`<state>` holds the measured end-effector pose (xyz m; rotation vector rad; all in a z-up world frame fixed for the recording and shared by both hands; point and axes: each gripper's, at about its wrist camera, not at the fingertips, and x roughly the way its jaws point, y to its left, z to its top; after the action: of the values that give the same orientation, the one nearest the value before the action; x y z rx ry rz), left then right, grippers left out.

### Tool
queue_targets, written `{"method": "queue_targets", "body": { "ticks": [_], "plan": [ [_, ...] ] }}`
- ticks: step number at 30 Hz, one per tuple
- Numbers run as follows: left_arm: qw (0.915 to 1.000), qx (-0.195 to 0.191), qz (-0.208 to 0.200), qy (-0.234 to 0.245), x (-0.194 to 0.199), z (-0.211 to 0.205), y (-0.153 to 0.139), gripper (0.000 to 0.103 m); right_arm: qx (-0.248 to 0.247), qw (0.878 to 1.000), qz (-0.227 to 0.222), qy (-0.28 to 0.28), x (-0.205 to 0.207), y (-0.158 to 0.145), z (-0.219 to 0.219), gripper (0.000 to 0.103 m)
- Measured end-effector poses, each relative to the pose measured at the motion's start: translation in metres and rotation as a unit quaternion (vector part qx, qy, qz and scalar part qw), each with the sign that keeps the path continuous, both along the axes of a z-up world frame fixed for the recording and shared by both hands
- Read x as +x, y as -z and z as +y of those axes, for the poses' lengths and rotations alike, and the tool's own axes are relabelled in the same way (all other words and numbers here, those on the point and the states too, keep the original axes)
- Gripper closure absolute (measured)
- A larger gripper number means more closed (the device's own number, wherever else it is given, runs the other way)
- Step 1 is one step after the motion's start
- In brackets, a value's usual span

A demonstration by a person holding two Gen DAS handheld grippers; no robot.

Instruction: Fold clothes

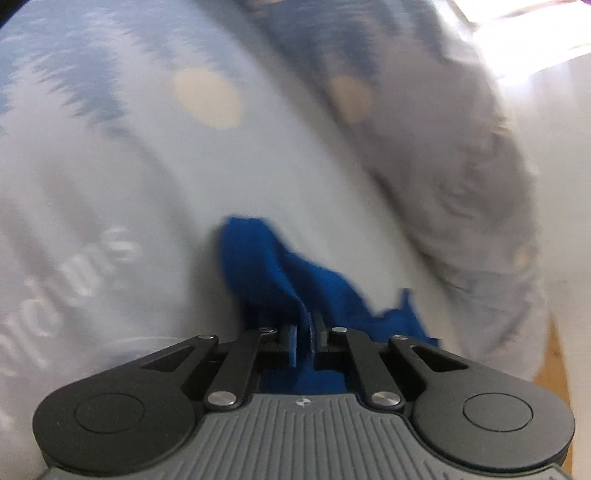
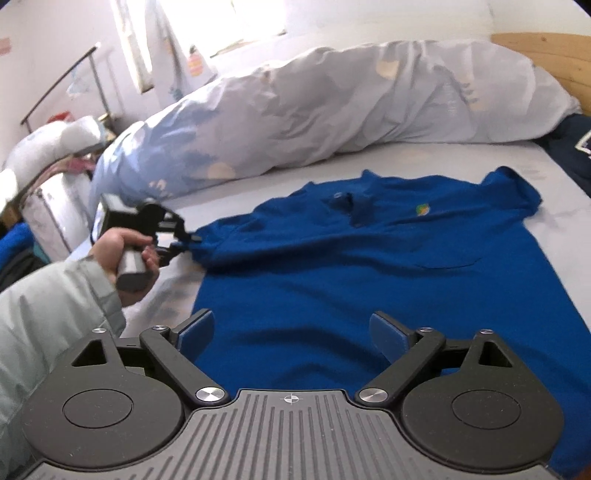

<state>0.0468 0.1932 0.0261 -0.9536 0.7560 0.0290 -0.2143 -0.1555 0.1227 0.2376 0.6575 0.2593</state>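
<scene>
Right tool [image 2: 291,332] spread wide over blue polo shirt [image 2: 369,258] on bed [image 2: 424,158]
Left tool [image 2: 194,243] clamps shirt sleeve; rumpled duvet [image 2: 314,110] behind, bright window, wooden headboard [image 2: 546,51]

Pale-sheeted bed [image 2: 424,155] bearing a rumpled light-blue duvet [image 2: 314,107]; wooden headboard [image 2: 546,55] beyond it to the right, bright sunlit window [image 2: 207,26] behind.

I see a soft matt knit blue shirt [image 2: 369,258] ahead of my matt black plastic right tongs [image 2: 291,332], crinkled cotton duvet [image 2: 332,110] beyond, varnished wooden headboard [image 2: 546,51].
</scene>
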Motion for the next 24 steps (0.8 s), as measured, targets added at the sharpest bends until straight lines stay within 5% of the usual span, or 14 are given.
{"method": "queue_targets", "body": {
  "ticks": [5,7,9,11,12,14,17,21,24],
  "plan": [
    [0.9894,0.056,-0.07,0.115,-0.003,-0.062,-0.023,0.088,-0.001,1.0,-0.025,0.007,0.022,-0.005,-0.011,0.01],
    [0.9704,0.09,-0.099,0.201,-0.01,-0.103,-0.027,0.088,0.0,0.999,-0.044,0.007,0.037,-0.01,-0.014,0.01],
    [0.9422,0.104,-0.108,0.299,-0.021,-0.142,-0.023,0.088,0.006,0.997,-0.071,0.008,0.057,-0.017,-0.017,0.01],
    [0.9191,0.105,-0.112,0.363,-0.036,-0.167,-0.018,0.08,0.024,0.995,-0.096,0.011,0.082,-0.021,-0.022,0.009],
    [0.9128,0.102,-0.111,0.38,-0.04,-0.173,-0.015,0.076,0.035,0.994,-0.105,0.013,0.095,-0.021,-0.025,0.009],
    [0.9025,0.083,-0.117,0.406,-0.046,-0.176,-0.011,0.049,0.055,0.992,-0.116,0.016,0.124,-0.017,-0.029,0.009],
    [0.8867,0.044,-0.148,0.436,-0.052,-0.167,-0.01,0.023,0.069,0.99,-0.121,0.022,0.161,-0.003,-0.033,0.009],
    [0.8803,0.027,-0.152,0.449,-0.056,-0.154,-0.01,0.018,0.053,0.994,-0.096,0.009,0.188,0.028,-0.033,0.009],
    [0.8666,0.067,-0.151,0.471,-0.062,-0.15,-0.017,0.018,0.024,0.996,-0.08,-0.035,0.196,0.038,-0.02,0.01]
  ]
}}
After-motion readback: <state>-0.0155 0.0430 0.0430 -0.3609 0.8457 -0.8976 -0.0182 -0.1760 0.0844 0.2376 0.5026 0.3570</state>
